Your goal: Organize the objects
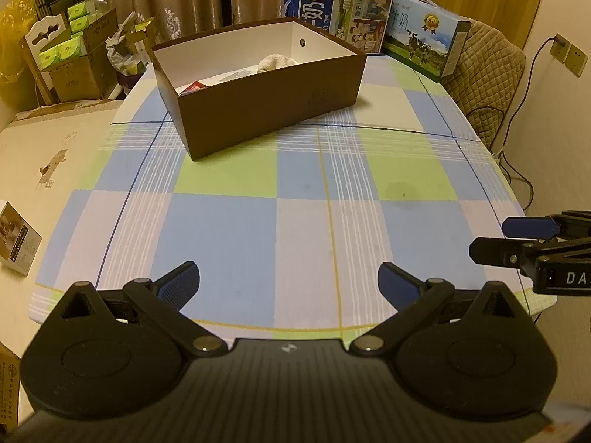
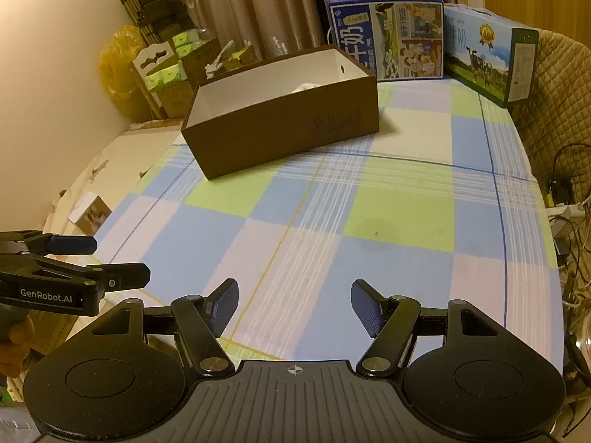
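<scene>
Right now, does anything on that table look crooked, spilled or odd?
The brown box sits askew to the checked tablecloth, one corner pointing toward the grippers. A faint round stain marks a green square. Nothing looks spilled or broken.

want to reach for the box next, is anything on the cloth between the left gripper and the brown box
Nothing visible. Bare checked tablecloth lies between the open left gripper and the brown box; the right gripper sits off to the side.

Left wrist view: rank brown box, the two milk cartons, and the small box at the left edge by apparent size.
1. brown box
2. left milk carton and right milk carton: look alike, partly hidden, unranked
3. small box, cut off by the frame
</scene>
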Demonstrator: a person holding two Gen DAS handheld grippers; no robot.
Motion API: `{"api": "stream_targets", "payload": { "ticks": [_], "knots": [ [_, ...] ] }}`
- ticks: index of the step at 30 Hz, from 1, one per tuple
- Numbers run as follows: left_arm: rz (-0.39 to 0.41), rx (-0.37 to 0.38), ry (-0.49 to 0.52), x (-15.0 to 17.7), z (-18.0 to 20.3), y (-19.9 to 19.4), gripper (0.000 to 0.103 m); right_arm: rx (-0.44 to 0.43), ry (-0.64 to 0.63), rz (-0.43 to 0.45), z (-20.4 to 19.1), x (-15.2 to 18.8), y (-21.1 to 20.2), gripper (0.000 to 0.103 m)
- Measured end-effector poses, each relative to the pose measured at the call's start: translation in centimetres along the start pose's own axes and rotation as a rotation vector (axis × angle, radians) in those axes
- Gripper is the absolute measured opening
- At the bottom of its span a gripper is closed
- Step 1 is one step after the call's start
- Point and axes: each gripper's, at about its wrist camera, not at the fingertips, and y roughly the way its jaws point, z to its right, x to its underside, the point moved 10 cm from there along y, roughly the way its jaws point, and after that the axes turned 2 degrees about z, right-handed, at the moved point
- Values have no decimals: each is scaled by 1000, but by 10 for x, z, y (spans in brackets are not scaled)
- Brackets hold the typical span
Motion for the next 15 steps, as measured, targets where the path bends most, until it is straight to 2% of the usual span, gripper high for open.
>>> {"api": "stream_targets", "payload": {
  "ticks": [15],
  "knots": [
    [-2,-28,-13,-11,4,10,102,-19,3,-19,10,-7,12,65]
  ]
}}
